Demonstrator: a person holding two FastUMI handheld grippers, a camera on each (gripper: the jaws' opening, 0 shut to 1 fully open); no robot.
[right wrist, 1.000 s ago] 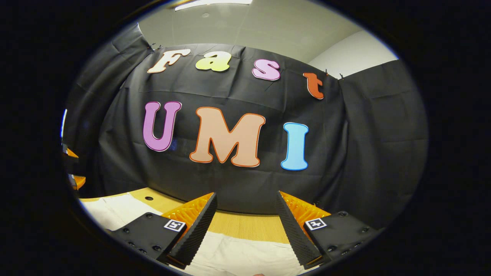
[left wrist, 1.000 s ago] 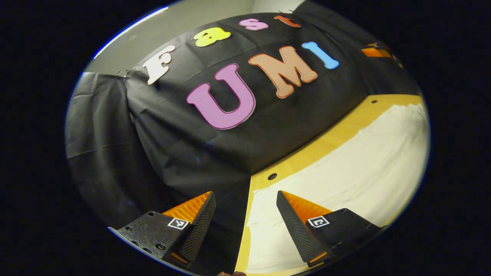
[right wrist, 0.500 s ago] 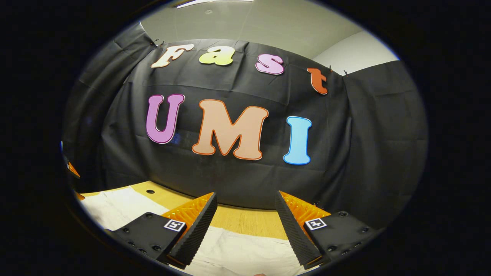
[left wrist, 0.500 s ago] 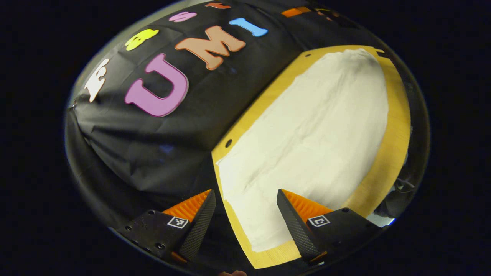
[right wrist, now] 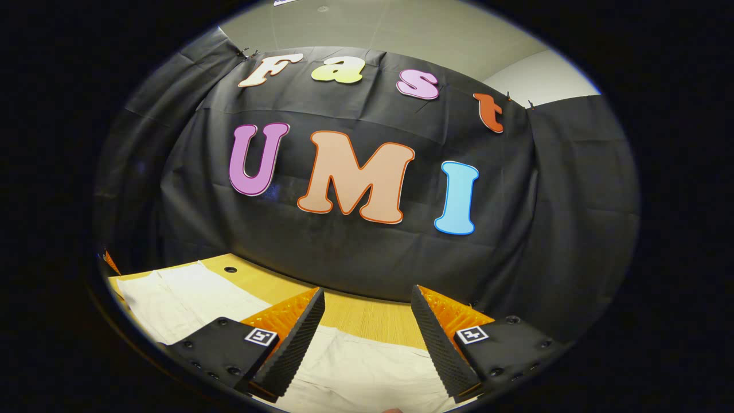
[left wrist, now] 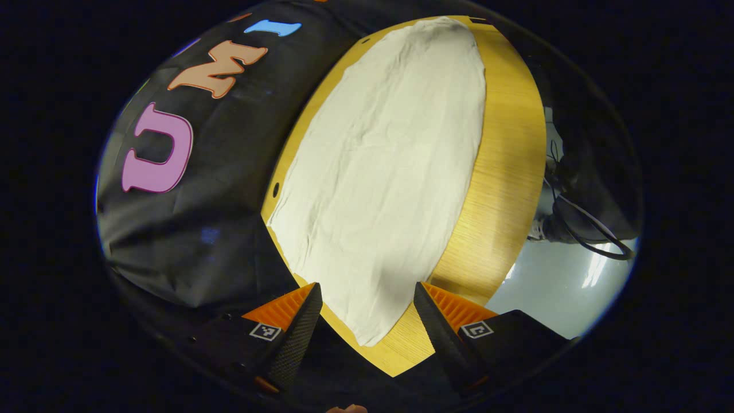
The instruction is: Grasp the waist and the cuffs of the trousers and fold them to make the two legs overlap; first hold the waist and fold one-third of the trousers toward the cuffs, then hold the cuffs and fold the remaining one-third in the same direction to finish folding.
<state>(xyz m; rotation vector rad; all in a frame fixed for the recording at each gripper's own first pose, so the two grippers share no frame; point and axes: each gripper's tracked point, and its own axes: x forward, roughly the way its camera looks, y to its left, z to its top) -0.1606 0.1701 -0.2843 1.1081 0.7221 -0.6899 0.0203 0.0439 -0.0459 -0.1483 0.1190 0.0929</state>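
1. I'm holding the left gripper (left wrist: 367, 321) with fingers apart, empty, above the near end of the pale trousers (left wrist: 384, 172); they're running toward 12 o'clock, flat on the wooden table (left wrist: 504, 172).
2. I'm holding the right gripper (right wrist: 367, 327) spread too, gripping nothing, trousers (right wrist: 367, 373) lying below at 6 o'clock.
3. I'm judging no fold started; the next move needs both grippers lowering onto the edges.
4. Cables (left wrist: 579, 223) are lying on the floor at 3 o'clock.

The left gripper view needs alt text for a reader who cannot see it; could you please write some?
Pale trousers lie spread flat along a wooden table, untouched. The left tongs hover open above the near end of the cloth, holding nothing. Past the table's right edge, cables lie on a grey floor.
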